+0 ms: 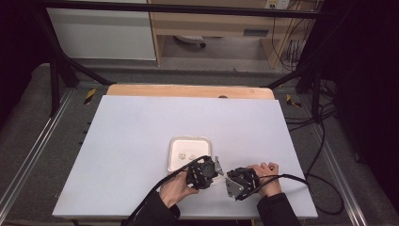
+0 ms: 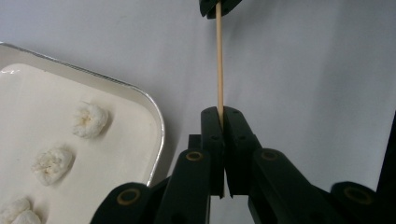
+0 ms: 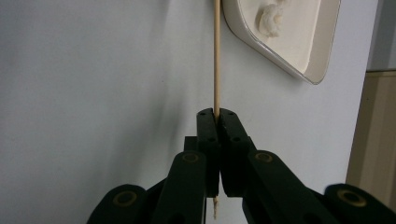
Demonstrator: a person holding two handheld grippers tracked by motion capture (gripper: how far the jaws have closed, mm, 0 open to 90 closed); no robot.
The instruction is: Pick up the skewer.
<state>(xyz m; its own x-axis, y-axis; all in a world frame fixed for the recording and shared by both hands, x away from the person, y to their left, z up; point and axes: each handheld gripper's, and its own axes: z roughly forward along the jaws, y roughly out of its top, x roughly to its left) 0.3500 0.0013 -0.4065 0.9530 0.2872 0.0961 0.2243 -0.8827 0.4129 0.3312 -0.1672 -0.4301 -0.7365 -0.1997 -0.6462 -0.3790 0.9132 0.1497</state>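
1. A thin wooden skewer (image 2: pixel 218 60) is pinched at one end by the pressed-together jaws of the left gripper (image 2: pixel 219 112).
2. Its other end is clamped by the right gripper (image 3: pixel 215 113).
3. The skewer is held above the white table (image 1: pixel 131 136), just beside the tray (image 2: pixel 156 121) of white puffs (image 2: pixel 89 120).

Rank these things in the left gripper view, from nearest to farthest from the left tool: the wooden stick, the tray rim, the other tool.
1. The wooden stick: clamped in the left tool, running straight ahead.
2. The tray rim: just to the left, on the table.
3. The other tool: at the top edge, holding the stick's far end.
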